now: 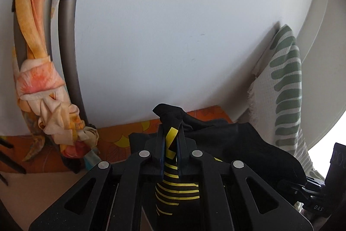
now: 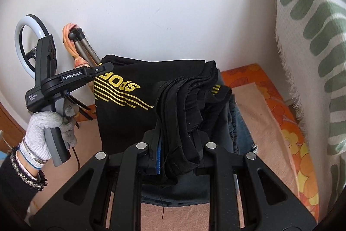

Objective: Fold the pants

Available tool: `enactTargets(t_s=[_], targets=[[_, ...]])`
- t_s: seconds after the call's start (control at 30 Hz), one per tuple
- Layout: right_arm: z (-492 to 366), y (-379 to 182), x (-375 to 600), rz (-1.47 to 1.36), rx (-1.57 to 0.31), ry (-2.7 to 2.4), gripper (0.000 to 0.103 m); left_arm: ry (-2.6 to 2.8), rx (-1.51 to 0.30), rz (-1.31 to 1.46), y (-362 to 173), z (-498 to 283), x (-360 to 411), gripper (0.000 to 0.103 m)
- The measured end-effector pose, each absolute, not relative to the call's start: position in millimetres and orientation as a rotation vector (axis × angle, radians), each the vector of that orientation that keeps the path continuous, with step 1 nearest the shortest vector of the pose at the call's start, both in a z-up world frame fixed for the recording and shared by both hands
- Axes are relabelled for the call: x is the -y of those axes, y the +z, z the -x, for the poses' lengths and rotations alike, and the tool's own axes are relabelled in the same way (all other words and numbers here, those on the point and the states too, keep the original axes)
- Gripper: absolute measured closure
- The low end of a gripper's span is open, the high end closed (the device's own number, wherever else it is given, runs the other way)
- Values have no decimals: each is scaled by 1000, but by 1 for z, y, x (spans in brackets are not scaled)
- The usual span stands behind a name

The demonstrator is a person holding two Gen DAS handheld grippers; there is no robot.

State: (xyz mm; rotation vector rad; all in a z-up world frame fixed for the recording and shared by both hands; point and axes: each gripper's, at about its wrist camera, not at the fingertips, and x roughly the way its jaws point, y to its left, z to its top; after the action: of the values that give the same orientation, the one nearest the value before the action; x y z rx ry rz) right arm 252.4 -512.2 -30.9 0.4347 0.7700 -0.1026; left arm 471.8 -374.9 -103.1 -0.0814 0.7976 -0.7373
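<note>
The black pants (image 2: 129,105) with yellow stripes and lettering hang in the air, stretched between both grippers above a peach cloth. My left gripper (image 1: 170,135) is shut on one corner of the pants (image 1: 227,140), with yellow-striped fabric pinched between its fingers. It also shows in the right wrist view (image 2: 103,68), held by a gloved hand at the pants' far upper corner. My right gripper (image 2: 177,140) is shut on a bunched stack of the pants' black edges.
A white wall stands close behind. A tripod (image 1: 67,47) wrapped in an orange scarf (image 1: 43,83) leans at the left, with a ring light (image 2: 23,44) beside it. A green-striped white curtain (image 2: 307,36) hangs at the right. An orange flowered mat (image 2: 287,122) borders the peach cloth (image 2: 255,114).
</note>
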Motion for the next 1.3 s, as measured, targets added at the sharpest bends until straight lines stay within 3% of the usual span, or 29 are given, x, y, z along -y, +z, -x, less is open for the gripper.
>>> enactTargets(t_s=[0.2,0.33,0.4,0.47,0.57,0.9,0.93,0.97,1.0,1.03,1.3], targets=[[-249,-67,521,-562,-819,-54,81,-691,-760,12,-109,-457,361,92],[-243,-78,531,-636,-823,-27,75,-791,-772,32,-107,-434,357,92],[-241,-77,534,-650,-833,-10,68,-862,-797,6,-114,-415,361,92],[-240,-77,539,-674,-847,13,51,-925,-831,7,-125,-399,365,92],[-238,-77,556,-770,-819,32,40,-987,-905,8,-145,-384,376,92],[-292,-86,589,-951,-818,18,39,-1088,-989,-66,-180,-352,402,92],[-296,-86,590,-954,-815,9,40,-1089,-985,-86,-181,-348,406,92],[-302,-84,587,-930,-826,-3,48,-1096,-984,-97,-181,-345,409,92],[-306,-80,583,-876,-841,-23,59,-1104,-987,-101,-182,-343,411,92],[-312,-74,577,-796,-860,-40,82,-1108,-986,-104,-182,-341,413,92],[-343,-52,558,-371,-941,-138,86,-1126,-974,-49,-179,-337,430,92]])
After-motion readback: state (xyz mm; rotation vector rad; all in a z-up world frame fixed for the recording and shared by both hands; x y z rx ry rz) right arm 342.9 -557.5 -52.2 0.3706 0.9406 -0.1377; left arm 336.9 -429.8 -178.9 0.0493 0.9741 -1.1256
